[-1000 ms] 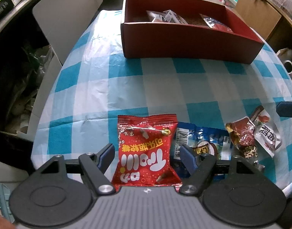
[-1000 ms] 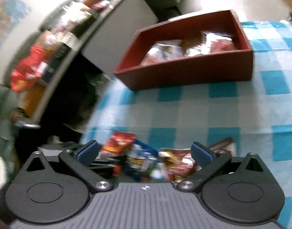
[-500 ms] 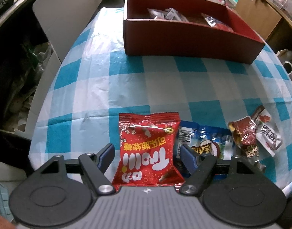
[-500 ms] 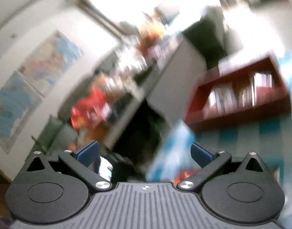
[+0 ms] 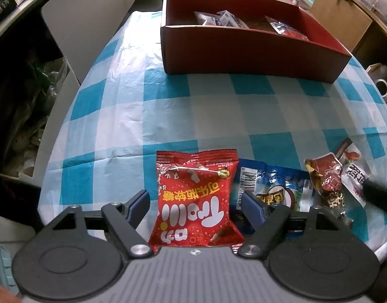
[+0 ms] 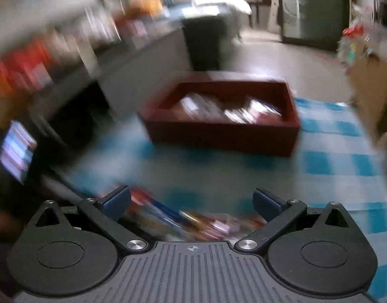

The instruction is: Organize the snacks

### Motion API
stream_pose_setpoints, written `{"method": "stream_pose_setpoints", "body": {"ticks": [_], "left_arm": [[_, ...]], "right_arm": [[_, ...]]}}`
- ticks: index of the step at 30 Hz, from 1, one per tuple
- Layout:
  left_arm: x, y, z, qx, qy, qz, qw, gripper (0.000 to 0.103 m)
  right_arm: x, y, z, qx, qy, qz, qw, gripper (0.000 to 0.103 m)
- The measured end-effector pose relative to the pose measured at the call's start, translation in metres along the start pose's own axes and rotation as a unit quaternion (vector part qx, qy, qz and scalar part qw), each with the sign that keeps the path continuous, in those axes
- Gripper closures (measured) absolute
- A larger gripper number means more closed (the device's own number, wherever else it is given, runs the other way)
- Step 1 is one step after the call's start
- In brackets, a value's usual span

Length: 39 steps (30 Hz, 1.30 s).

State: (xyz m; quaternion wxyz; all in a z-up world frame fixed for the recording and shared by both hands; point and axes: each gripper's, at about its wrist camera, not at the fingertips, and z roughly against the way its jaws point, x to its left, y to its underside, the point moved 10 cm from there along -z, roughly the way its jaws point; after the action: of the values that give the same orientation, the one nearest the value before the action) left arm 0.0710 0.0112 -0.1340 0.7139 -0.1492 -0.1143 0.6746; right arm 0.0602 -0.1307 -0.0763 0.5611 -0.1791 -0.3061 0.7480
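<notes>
A red snack bag (image 5: 196, 197) lies flat on the blue-checked tablecloth (image 5: 218, 116). It sits between the jaws of my left gripper (image 5: 196, 203), which are opening and do not press on it. Next to it on the right lie a blue packet (image 5: 274, 189) and a dark red packet (image 5: 327, 179). The red box (image 5: 244, 48) at the far side holds several packets. In the blurred right wrist view, my right gripper (image 6: 191, 202) is open above the loose packets (image 6: 193, 222), with the red box (image 6: 223, 131) ahead.
The table's left edge drops off to dark clutter and a white panel (image 5: 85, 22). A cardboard box (image 5: 342, 5) stands beyond the table at the far right. A white-labelled packet (image 5: 357, 176) lies near the table's right edge.
The left gripper's jaws have spread slightly around the red bag. The right wrist view swung away toward the shelves, then back over the table and the red box.
</notes>
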Motion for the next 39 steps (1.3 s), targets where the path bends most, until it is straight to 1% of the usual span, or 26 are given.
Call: {"method": "stream_pose_setpoints", "body": {"ticks": [1, 3, 5, 7, 9, 11, 13, 16, 18, 20, 23, 25, 27, 31, 32, 34, 35, 37, 39], "left_arm": [[0.0, 0.0, 0.0, 0.001, 0.0, 0.0, 1.0, 0.029], [0.003, 0.0, 0.001, 0.002, 0.002, 0.004, 1.0, 0.029], [0.007, 0.0, 0.001, 0.005, 0.001, 0.014, 0.9999, 0.03], [0.012, -0.002, 0.002, 0.001, 0.0, 0.02, 0.9998, 0.035], [0.013, -0.003, 0.001, 0.001, -0.002, 0.019, 0.9998, 0.038], [0.01, -0.001, -0.002, 0.007, 0.003, 0.014, 0.9999, 0.046], [0.005, 0.0, -0.003, 0.007, 0.001, 0.0, 1.0, 0.048], [0.004, 0.0, -0.002, 0.003, -0.002, -0.008, 1.0, 0.052], [0.008, -0.001, -0.001, 0.002, 0.004, 0.004, 1.0, 0.054], [0.014, -0.003, -0.001, 0.002, 0.005, 0.016, 0.9999, 0.054], [0.016, -0.002, 0.0, -0.001, 0.001, 0.014, 0.9999, 0.054], [0.015, -0.001, 0.0, -0.001, 0.0, 0.009, 1.0, 0.054], [0.015, -0.001, 0.0, 0.002, 0.003, 0.01, 0.9999, 0.054], [0.014, -0.001, -0.001, 0.005, 0.005, 0.008, 0.9999, 0.054], [0.014, -0.001, -0.002, 0.006, 0.007, 0.008, 0.9999, 0.054], [0.013, -0.002, -0.002, 0.007, 0.01, 0.01, 0.9999, 0.052], [0.014, -0.002, -0.003, 0.006, 0.012, 0.011, 0.9998, 0.05], [0.013, -0.001, -0.003, 0.005, 0.013, 0.008, 0.9999, 0.047], [0.011, 0.0, -0.004, 0.006, 0.011, 0.0, 0.9999, 0.043]], "right_arm": [[-0.002, 0.007, -0.01, 0.022, 0.02, 0.015, 0.999, 0.0], [0.001, 0.016, -0.027, 0.061, 0.03, 0.044, 0.997, 0.0], [-0.002, 0.018, -0.041, 0.088, 0.038, 0.066, 0.993, 0.0], [-0.013, 0.02, -0.047, 0.103, 0.052, 0.073, 0.991, 0.0], [-0.017, 0.026, -0.05, 0.12, 0.044, 0.069, 0.989, 0.0], [-0.019, 0.031, -0.056, 0.133, 0.036, 0.061, 0.989, 0.0], [-0.021, 0.039, -0.058, 0.139, 0.042, 0.066, 0.987, 0.0], [-0.02, 0.042, -0.058, 0.144, 0.034, 0.057, 0.987, 0.0], [-0.017, 0.047, -0.062, 0.156, 0.014, 0.043, 0.987, 0.0], [-0.017, 0.053, -0.064, 0.168, 0.005, 0.029, 0.985, 0.0], [-0.013, 0.052, -0.058, 0.168, -0.03, -0.008, 0.985, 0.0], [-0.009, 0.051, -0.054, 0.165, -0.045, -0.024, 0.985, 0.0], [-0.002, 0.052, -0.051, 0.168, -0.072, -0.042, 0.982, 0.0], [0.007, 0.054, -0.044, 0.171, -0.092, -0.049, 0.98, 0.0], [0.007, 0.057, -0.047, 0.177, -0.091, -0.05, 0.979, 0.0], [0.002, 0.066, -0.058, 0.199, -0.069, -0.047, 0.976, 0.0], [0.001, 0.069, -0.061, 0.203, -0.058, -0.037, 0.977, 0.0], [0.002, 0.068, -0.062, 0.199, -0.051, -0.031, 0.978, 0.0], [0.0, 0.067, -0.063, 0.188, -0.047, -0.05, 0.98, 0.0]]}}
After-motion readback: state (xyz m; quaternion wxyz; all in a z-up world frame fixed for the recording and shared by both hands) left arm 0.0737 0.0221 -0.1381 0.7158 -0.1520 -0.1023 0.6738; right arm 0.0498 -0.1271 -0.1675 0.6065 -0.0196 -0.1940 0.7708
